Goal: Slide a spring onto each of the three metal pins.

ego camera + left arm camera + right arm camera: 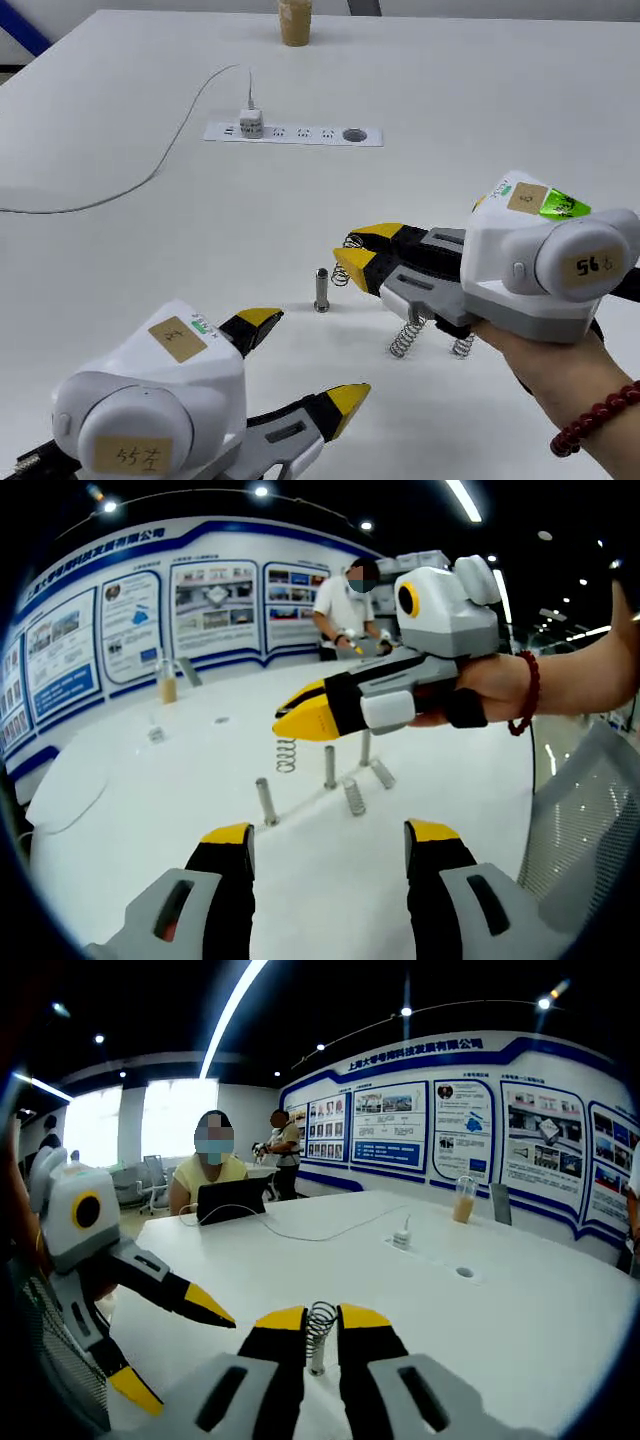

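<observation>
Two grippers over a white table [300, 200]. Right gripper [322, 1318]: jaws drawn close, pinching an upright spring [320, 1325] between the yellow tips. Left gripper [330, 832]: jaws spread wide, nothing between them. Three metal pins [329, 767] stand upright near the right gripper, with two loose springs [354, 796] lying just beside them.

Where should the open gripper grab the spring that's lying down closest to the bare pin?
Probably around its middle coils, coming straight down from above. The spring lies on its side on the table, so the jaws can straddle its width and both ends stay free to slip over the pin. The open left gripper is free to do it.
</observation>
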